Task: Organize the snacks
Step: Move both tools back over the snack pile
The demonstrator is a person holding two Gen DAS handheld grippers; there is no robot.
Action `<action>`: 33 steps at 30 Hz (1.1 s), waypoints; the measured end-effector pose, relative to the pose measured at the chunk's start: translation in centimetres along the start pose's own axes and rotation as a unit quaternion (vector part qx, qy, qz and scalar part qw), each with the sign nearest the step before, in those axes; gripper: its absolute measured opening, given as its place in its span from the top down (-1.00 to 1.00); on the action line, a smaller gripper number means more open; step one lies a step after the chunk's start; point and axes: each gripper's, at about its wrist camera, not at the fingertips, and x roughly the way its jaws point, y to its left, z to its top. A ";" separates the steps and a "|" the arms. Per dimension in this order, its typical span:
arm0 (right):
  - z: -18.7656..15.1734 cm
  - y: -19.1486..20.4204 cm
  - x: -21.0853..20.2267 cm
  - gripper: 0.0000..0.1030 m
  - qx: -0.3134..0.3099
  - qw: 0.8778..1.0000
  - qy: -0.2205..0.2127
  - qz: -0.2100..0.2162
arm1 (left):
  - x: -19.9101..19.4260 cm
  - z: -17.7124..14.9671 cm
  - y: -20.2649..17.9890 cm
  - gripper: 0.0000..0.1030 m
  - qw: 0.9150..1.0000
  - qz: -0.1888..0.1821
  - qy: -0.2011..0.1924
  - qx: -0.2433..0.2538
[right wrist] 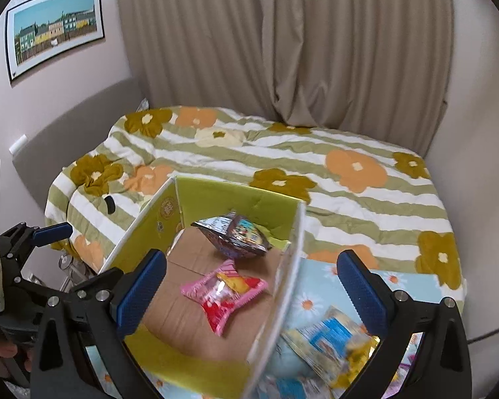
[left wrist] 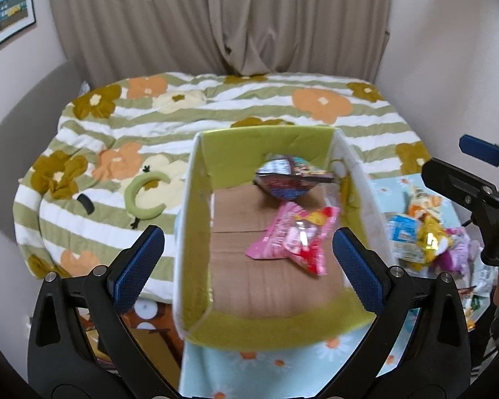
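Two packets (left wrist: 291, 239) in box (left wrist: 189, 219), blurred snack pile (left wrist: 422, 236) half hidden

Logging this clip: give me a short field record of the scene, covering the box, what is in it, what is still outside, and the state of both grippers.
container: open cardboard box with green inner walls, on a daisy-print cloth
inside box: pink snack packet nearer the camera; dark snack packet at the far end
outside box: pile of snack packets to the box's right
left gripper: jaws open, empty, over the box
right gripper: jaws open, empty, over the box's right wall
background: flowered bedspread, curtain
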 end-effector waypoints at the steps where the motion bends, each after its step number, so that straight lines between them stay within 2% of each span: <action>1: -0.5 -0.6 -1.2 -0.98 0.004 1.000 -0.007 -0.003 | -0.8 -0.2 -0.7 -0.96 1.000 0.001 -0.005 0.002; 9: -5.2 -5.2 -8.6 -0.99 0.013 0.999 -0.031 -0.017 | -6.0 -3.6 -7.3 -0.96 0.999 -0.003 -0.032 -0.001; 12: -7.6 -7.4 -11.5 -0.99 0.011 0.998 -0.047 -0.045 | -7.1 -5.3 -10.5 -0.96 0.999 -0.009 -0.036 -0.003; 14: -9.1 -8.9 -13.0 -0.99 0.012 0.997 -0.047 -0.062 | -7.9 -6.6 -12.8 -0.95 0.999 -0.009 -0.039 -0.002; 20: -13.9 -13.9 -16.9 -0.99 0.044 0.995 -0.041 -0.078 | -8.9 -9.7 -18.6 -0.96 0.999 -0.029 -0.034 -0.002; 28: -20.0 -19.5 -18.5 -0.99 0.087 0.991 -0.016 -0.101 | -7.3 -13.7 -24.7 -0.96 0.998 -0.058 0.002 -0.003; 33: -23.6 -22.2 -17.6 -0.99 0.121 0.986 0.006 -0.116 | -3.9 -15.9 -28.3 -0.95 0.995 -0.092 0.049 0.000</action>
